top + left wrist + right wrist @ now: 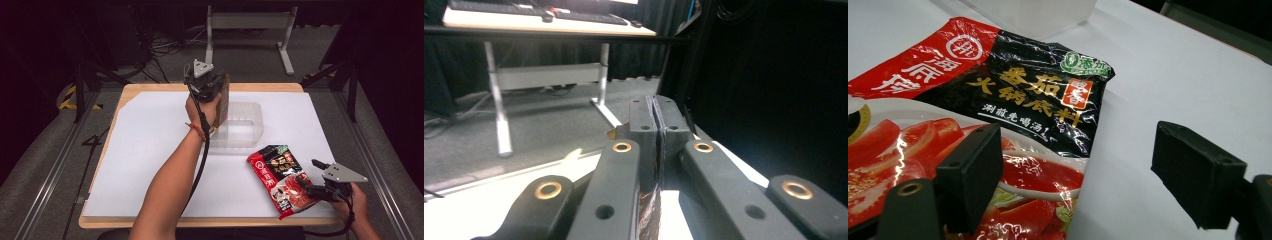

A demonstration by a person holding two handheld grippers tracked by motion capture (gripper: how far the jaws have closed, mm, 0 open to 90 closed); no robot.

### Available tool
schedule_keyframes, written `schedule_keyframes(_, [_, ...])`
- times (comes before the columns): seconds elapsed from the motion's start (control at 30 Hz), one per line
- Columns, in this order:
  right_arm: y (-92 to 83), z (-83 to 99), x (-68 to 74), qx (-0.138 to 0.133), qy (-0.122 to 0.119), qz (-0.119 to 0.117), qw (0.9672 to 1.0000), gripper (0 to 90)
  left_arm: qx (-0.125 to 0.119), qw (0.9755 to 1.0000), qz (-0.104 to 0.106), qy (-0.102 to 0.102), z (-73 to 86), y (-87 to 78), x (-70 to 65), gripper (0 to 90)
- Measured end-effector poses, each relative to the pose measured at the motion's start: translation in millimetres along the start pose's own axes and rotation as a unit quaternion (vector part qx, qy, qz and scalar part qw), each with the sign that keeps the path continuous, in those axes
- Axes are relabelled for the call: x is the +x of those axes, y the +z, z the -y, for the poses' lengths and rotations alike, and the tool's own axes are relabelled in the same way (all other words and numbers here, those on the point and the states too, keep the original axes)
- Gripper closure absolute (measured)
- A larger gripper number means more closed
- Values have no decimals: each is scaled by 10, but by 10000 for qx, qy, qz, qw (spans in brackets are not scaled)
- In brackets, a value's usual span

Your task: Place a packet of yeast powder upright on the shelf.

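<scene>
My left gripper [212, 89] is raised over the far middle of the table, shut on a thin brown packet [223, 102] that hangs edge-up beside a clear plastic tub [243, 127]. In the left gripper view the jaws are pressed together [657, 122] with the packet's brown edge [650, 207] showing below them. A red and black hot-pot sauce packet [278, 179] lies flat at the front right. My right gripper [308, 174] is open at that packet's right edge; one jaw rests over the sauce packet [1013, 100], the other over bare white paper, with the right gripper [1083, 172] holding nothing.
White paper [150, 150] covers the wooden table [150, 88]. The clear tub's near corner [1033, 15] stands just beyond the sauce packet. A metal frame leg [285, 50] and cables lie on the floor behind the table.
</scene>
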State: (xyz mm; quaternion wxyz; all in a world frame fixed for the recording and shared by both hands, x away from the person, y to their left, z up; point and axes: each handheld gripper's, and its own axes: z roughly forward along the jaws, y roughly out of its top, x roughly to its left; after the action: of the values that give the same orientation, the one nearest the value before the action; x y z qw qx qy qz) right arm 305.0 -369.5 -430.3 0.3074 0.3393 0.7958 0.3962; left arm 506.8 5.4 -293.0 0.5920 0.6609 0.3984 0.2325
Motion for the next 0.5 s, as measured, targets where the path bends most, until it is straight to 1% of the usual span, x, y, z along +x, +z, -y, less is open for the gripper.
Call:
schedule_keyframes(0.03, [-4,2,-1,-8,-2,4,10000,210,-15,10000,74,-64,30,5,-12,880])
schedule_keyframes(0.1, [-4,3,-2,-6,7,4,10000,210,8,9999,107,-72,47,9,-22,878])
schedule_keyframes(0.17, [2,4,-6,-9,-4,4,10000,210,119,9998,171,-60,97,31,-50,875])
schedule_keyframes(0.23, [1,1,0,-2,-7,-1,10000,210,240,9995,194,58,144,55,-67,872])
schedule_keyframes(0.27, [2,0,1,-3,-10,-6,10000,210,302,9993,211,83,188,69,-75,870])
schedule_keyframes(0.33, [2,-1,1,-9,-25,2,10000,210,338,9989,324,73,263,82,-72,870])
schedule_keyframes(0.37, [1,0,3,-10,-27,0,10000,210,299,9987,406,78,296,75,-71,870])
schedule_keyframes(0.43, [0,1,3,1,-1,-7,10000,210,299,9986,424,83,311,67,-73,869])
schedule_keyframes(0.5, [1,1,2,-1,-5,-6,10000,210,316,9982,509,82,329,48,-71,870])
